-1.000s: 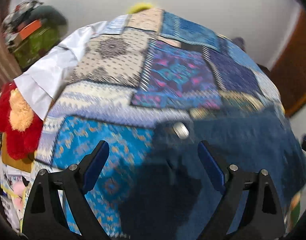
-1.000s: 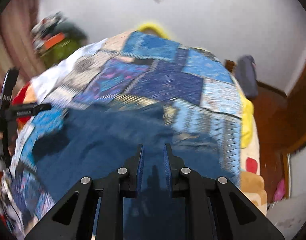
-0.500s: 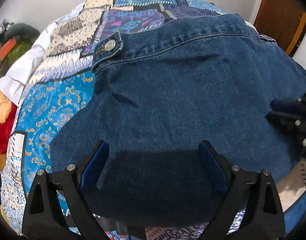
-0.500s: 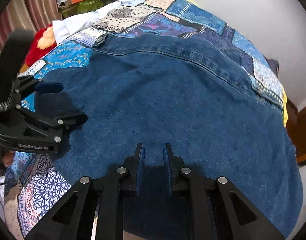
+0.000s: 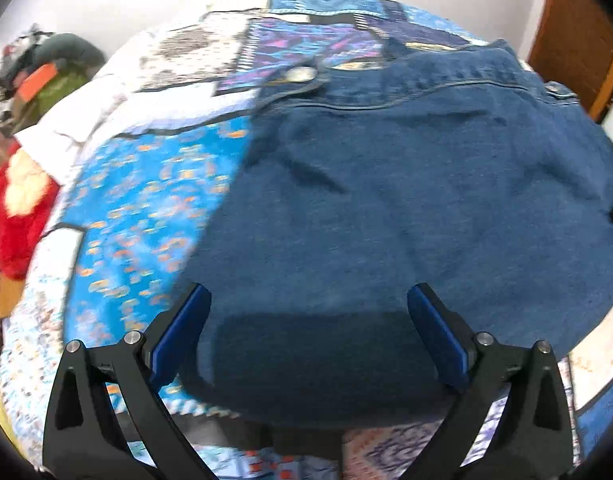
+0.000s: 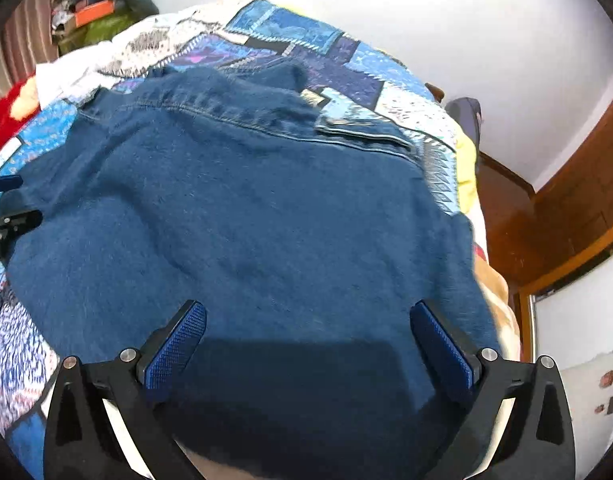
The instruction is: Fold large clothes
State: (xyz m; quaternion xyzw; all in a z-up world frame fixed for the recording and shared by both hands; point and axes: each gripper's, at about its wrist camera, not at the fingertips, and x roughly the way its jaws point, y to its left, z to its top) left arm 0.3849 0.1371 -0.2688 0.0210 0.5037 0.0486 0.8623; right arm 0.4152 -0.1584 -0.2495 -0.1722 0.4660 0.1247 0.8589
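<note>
Left wrist view: the left gripper is seen with its jaws spread wide, nothing held between the blue pads, and the denim jacket is spread flat directly ahead of and beneath it on the patchwork bedspread. A metal snap button is seen on a tab at the jacket's far edge, ahead and slightly to the left of the gripper. A red plush toy is lying far to the left at the bed's edge, with a pile of clutter beyond it against the wall. In the right wrist view, the right gripper is likewise held wide apart and empty, its pads hovering over the near part of the same jacket, which fills most of the frame. A stitched seam is seen running across the far part of the garment. The left gripper is glimpsed at the far left edge, beside the jacket's side. A wooden door is visible to the right.
</note>
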